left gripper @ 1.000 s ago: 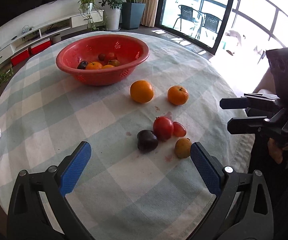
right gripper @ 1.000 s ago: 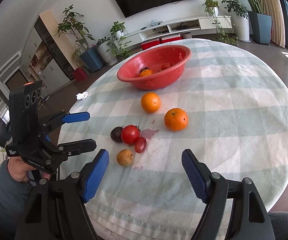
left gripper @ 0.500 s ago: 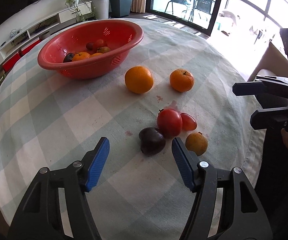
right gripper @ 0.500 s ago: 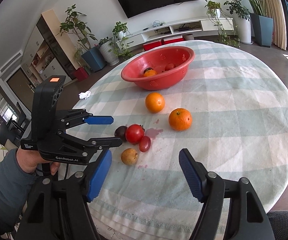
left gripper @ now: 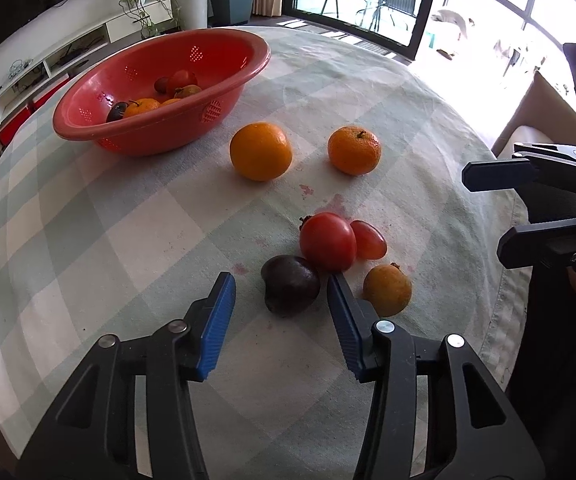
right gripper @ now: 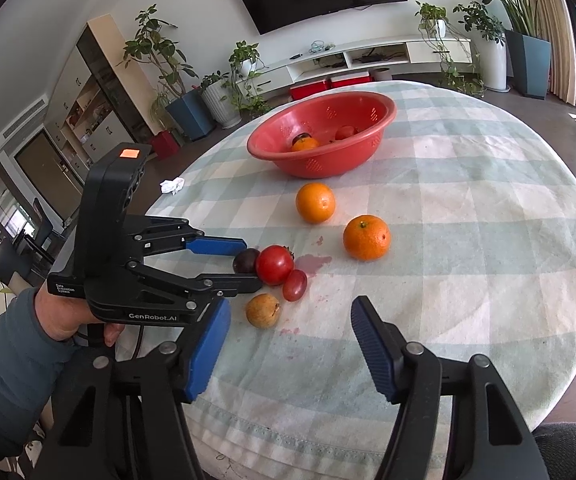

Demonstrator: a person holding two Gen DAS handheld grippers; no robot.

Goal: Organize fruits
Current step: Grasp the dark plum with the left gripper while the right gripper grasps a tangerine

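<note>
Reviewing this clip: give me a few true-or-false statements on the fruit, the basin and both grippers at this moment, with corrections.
1. The dark plum lies between the left gripper fingers, not yet pinched. True; the jaws have just been closing.
2. The red basin is empty. False: it holds several fruits.
3. Two oranges sit loose on the tablecloth. True.
4. The right gripper grips the yellow fruit. False: it is open and holds nothing.
5. The tomato touches the small red fruit. True.
</note>
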